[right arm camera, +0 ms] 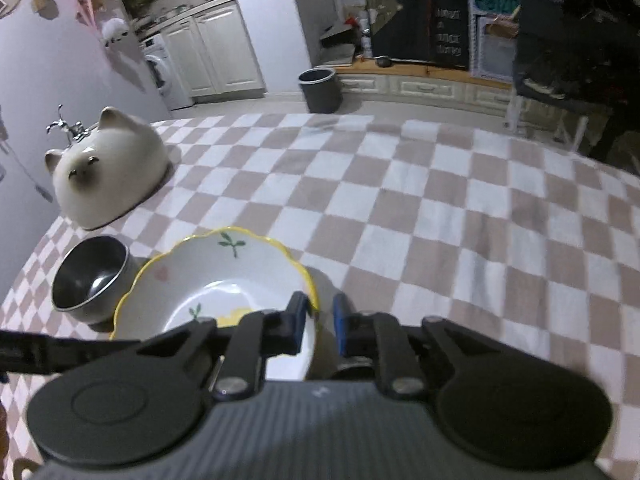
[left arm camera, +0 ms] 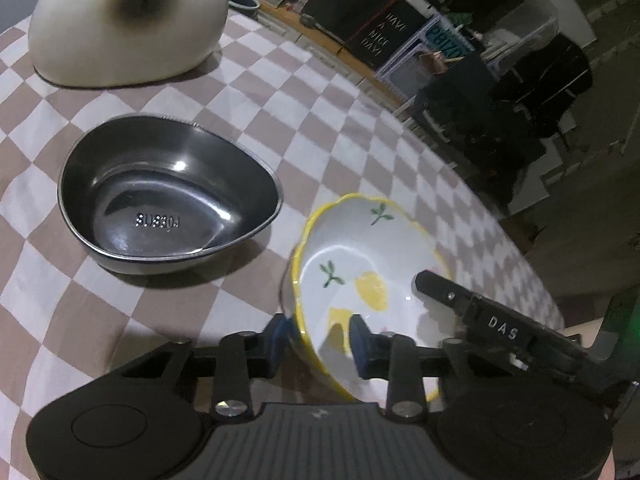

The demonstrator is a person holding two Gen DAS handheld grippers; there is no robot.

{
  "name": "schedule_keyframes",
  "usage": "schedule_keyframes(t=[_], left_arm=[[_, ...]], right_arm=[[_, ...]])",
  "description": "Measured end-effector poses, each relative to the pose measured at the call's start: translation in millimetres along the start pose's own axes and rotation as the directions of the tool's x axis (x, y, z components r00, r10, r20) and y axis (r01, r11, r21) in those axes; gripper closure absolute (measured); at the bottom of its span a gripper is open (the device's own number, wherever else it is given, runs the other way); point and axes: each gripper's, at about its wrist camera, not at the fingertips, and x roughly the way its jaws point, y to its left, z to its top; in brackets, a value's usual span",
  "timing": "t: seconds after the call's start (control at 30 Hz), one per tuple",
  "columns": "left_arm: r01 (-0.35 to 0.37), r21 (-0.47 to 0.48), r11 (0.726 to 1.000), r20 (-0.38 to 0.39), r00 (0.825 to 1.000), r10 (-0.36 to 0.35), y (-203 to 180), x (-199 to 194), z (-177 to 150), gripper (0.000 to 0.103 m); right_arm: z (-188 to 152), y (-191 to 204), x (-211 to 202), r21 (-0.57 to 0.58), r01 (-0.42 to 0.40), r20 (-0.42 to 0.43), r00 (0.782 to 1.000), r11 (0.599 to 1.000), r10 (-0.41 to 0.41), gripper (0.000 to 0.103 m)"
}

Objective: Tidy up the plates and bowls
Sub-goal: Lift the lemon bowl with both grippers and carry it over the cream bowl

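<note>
Here, both tongs straddle the rim of one white bowl with a yellow scalloped edge point(left arm camera: 360, 264), which stands on the checkered table point(left arm camera: 360, 140). The left tongs point(left arm camera: 320, 338) hold the near-left rim between blue pads, one outside the wall, one inside, narrowed onto it. The right tongs point(right arm camera: 320, 322) are closed on the opposite rim in the same manner. Only the left wrist view shows a right finger point(left arm camera: 440, 286) reaching in over the bowl's far side. Only the right wrist view shows the broad bare cloth ahead of and right of the tongs, reaching to the far table edge. A steel bowl point(left arm camera: 168, 196) stands just left of the held bowl; beyond it, well apart, rests a cat-faced ceramic dome point(left arm camera: 128, 24).
</note>
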Motion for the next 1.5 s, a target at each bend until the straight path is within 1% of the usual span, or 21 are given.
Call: schedule_keyframes(t=[0.03,0.07,0.17,0.27,0.33,0.4,0.5,0.6,0.7,0.93,1.03,1.17,1.37,1.5], left_arm=[[-0.009,0.000,1.000,-0.006,1.000,0.009,1,3,0,0.079],[-0.017,0.001,1.000,-0.013,1.000,0.017,2,5,0,0.082],[-0.022,0.002,1.000,-0.016,1.000,0.022,5,10,2,0.083],[-0.053,0.061,0.997,-0.011,0.998,0.054,-3,9,0,0.084],[-0.076,0.112,0.991,-0.007,0.997,0.077,-8,9,-1,0.084],[-0.084,0.122,0.989,-0.013,0.996,0.086,-9,8,-2,0.086],[-0.066,0.092,0.994,-0.025,0.997,0.069,-6,4,-2,0.088],[-0.024,0.051,0.998,-0.001,1.000,0.025,-7,-11,0,0.089],[-0.001,0.063,0.998,0.039,0.999,-0.001,-13,-29,-1,0.089],[0.054,0.090,0.994,0.104,0.993,-0.063,-28,-80,-14,0.089],[0.077,0.085,0.993,0.131,0.988,-0.088,-30,-103,-21,0.088],[0.098,0.096,0.991,0.143,0.983,-0.111,-33,-129,-34,0.089],[0.116,0.108,0.987,0.131,0.983,-0.130,-31,-151,-56,0.090],[0.118,0.140,0.983,0.130,0.982,-0.137,-32,-161,-70,0.090]], right_arm=[[0,0,4,0.002,-0.014,-0.002,1.000,1.000,0.014,0.087],[-1,0,5,0.000,-0.021,-0.003,1.000,1.000,0.021,0.087],[-2,2,9,-0.016,-0.028,0.000,1.000,0.999,0.028,0.086],[-2,1,9,-0.008,-0.034,-0.007,0.999,0.999,0.034,0.086],[-2,4,10,-0.017,-0.019,-0.011,1.000,1.000,0.019,0.086],[0,3,7,-0.029,-0.009,-0.012,1.000,1.000,0.008,0.086],[4,10,-4,-0.060,-0.001,0.008,1.000,0.998,0.002,0.087],[7,18,-24,-0.069,0.008,0.044,0.999,0.998,-0.005,0.088],[9,26,-49,-0.071,0.021,0.086,0.996,0.997,-0.015,0.089],[2,38,-106,-0.049,0.036,0.135,0.990,0.998,-0.029,0.090],[-8,41,-129,-0.023,0.032,0.142,0.989,0.999,-0.029,0.091],[-23,47,-153,0.002,0.041,0.144,0.989,0.999,-0.040,0.091],[-52,60,-184,0.050,0.063,0.155,0.985,0.997,-0.070,0.091],[-75,62,-197,0.103,0.080,0.167,0.981,0.992,-0.096,0.091]])
